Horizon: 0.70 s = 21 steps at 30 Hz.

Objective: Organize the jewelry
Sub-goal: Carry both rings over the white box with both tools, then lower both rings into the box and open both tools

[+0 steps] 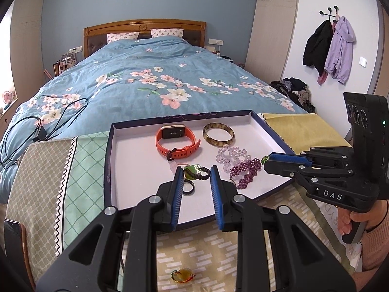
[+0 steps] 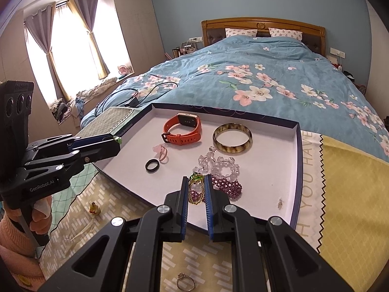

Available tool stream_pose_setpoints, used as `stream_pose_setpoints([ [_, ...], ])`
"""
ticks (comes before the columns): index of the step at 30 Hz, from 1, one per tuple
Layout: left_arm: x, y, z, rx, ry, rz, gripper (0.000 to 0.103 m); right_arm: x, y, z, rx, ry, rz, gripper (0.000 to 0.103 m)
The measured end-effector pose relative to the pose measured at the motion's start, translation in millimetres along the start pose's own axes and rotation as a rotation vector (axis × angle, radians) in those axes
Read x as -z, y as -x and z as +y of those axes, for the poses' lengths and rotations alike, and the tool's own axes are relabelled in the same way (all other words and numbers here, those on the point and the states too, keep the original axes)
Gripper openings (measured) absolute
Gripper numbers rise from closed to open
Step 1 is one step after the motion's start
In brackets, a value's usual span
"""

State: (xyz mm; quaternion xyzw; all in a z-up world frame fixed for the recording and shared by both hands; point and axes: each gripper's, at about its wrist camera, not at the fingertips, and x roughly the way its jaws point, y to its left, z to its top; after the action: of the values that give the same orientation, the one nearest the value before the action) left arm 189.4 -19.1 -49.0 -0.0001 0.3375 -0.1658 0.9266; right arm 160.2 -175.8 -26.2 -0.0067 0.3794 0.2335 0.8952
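Observation:
A shallow white tray [image 1: 136, 160] [image 2: 267, 170] with a dark rim holds an orange watch [image 1: 177, 141] [image 2: 183, 130], a tortoiseshell bangle [image 1: 218, 133] [image 2: 232, 138], a clear bead bracelet [image 1: 232, 157] [image 2: 220, 164], a purple bead bracelet [image 1: 245, 172] [image 2: 227, 186] and a black ring [image 1: 188, 187] [image 2: 152, 165]. My left gripper [image 1: 194, 170] [image 2: 116, 140] is shut on a green pendant on a black cord [image 1: 195, 171] above the tray. My right gripper [image 2: 197, 180] [image 1: 265, 160] is shut on a green and gold bead ring [image 2: 196, 187] above the tray's near edge.
The tray lies on patterned cloths [image 1: 60, 170] [image 2: 340, 182] at the foot of a bed with a blue floral duvet [image 1: 145, 77]. An amber charm [image 1: 182, 274] [image 2: 94, 209] and a silver ring [image 2: 185, 283] lie on the cloth in front. A black cable [image 1: 36, 126] lies on the bed.

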Motion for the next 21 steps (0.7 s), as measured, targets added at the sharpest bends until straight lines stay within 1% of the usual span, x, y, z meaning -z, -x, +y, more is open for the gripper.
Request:
stream_pose_setpoints([
  [21,3.5,-34.3,5.2,-0.033,0.011,0.066,0.023,-1.5,-24.4,-2.6,0.007,0.001,0.054,0.011],
])
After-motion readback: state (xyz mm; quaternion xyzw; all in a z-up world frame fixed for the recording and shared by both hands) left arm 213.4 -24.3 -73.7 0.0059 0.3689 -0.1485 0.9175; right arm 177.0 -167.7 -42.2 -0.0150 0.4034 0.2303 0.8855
